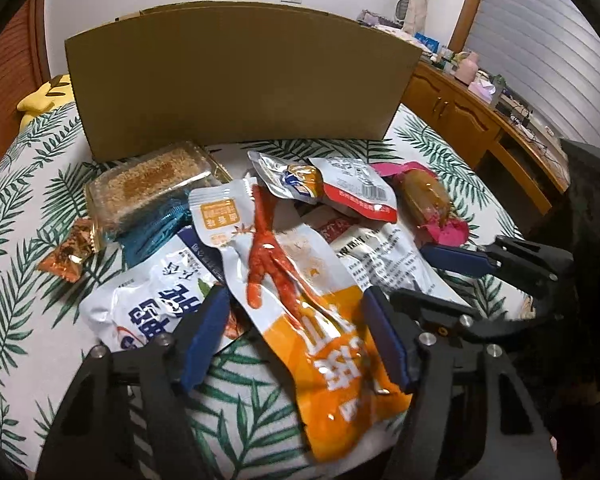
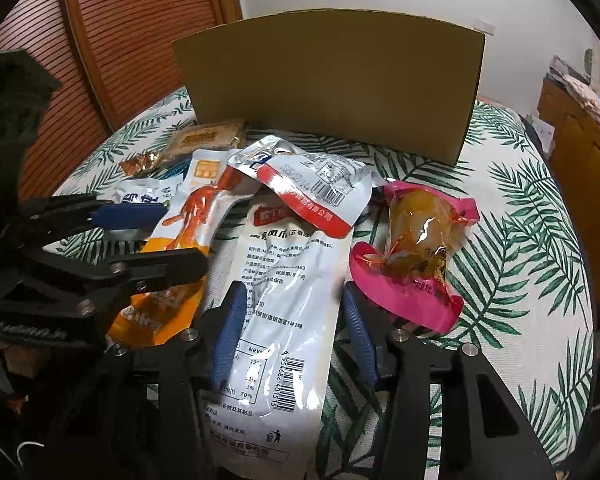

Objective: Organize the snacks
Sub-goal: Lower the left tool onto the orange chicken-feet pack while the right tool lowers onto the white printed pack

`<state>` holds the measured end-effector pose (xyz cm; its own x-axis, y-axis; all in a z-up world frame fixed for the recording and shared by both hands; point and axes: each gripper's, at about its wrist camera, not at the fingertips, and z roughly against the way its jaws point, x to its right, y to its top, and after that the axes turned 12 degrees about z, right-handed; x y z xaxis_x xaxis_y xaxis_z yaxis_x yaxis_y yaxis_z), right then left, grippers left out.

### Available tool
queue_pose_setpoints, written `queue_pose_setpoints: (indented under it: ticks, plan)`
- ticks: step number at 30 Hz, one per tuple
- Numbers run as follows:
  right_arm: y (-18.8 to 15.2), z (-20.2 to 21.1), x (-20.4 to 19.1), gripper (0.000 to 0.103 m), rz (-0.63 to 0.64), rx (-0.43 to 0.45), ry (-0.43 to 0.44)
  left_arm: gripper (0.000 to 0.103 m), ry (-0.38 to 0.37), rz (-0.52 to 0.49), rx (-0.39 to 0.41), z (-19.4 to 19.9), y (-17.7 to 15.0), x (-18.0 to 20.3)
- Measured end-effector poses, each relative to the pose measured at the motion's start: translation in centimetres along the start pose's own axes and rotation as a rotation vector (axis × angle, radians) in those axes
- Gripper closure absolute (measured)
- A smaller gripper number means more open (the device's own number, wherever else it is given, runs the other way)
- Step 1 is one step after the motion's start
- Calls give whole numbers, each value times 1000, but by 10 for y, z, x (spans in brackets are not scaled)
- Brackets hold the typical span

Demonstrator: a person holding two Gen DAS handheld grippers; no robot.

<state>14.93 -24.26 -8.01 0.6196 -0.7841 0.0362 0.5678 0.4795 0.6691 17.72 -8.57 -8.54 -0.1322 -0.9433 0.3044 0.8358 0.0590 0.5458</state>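
A pile of snack packets lies on a leaf-print cloth in front of a cardboard box (image 1: 240, 80), which also shows in the right wrist view (image 2: 332, 80). My left gripper (image 1: 296, 308) is open, its fingers on either side of an orange and white chicken-foot packet (image 1: 300, 280). My right gripper (image 2: 292, 308) is open, astride a long white packet with a barcode (image 2: 276, 304). A pink packet (image 2: 416, 248) lies just right of it. A red-edged white packet (image 2: 320, 188) rests on top of the pile.
A clear tray of crumbed snack (image 1: 148, 188), a small orange wrapper (image 1: 66, 250) and a blue and white packet (image 1: 156, 296) lie at the left. A wooden cabinet (image 1: 480, 120) stands at the right, a slatted wooden door (image 2: 120, 40) at the left.
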Motion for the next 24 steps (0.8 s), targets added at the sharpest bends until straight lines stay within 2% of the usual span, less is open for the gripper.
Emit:
queue_pose_setpoints:
  ticks: [4,7,10,12,15,19,24]
  plan:
    - [-1,1,-1,53,-2,12,-12,26,17,-13,-6,-6,6,3]
    - [-2,2,-1,53,-8,19,-8,26,27,-22,-8,-12,11,7]
    - [-2,2,-2,53,-9,21,-8,30,41,-44,4,-14,12,11]
    - [-2,2,-2,53,-10,23,-6,42,31,-54,28,-11,10,11]
    - [-3,2,-3,53,-12,25,-5,47,16,-48,32,-7,9,9]
    - [-1,2,-2,53,-15,19,-3,48,25,-61,30,-1,9,0]
    - [1,1,-2,52,-10,5,-6,42,24,-91,-6,-1,10,-6]
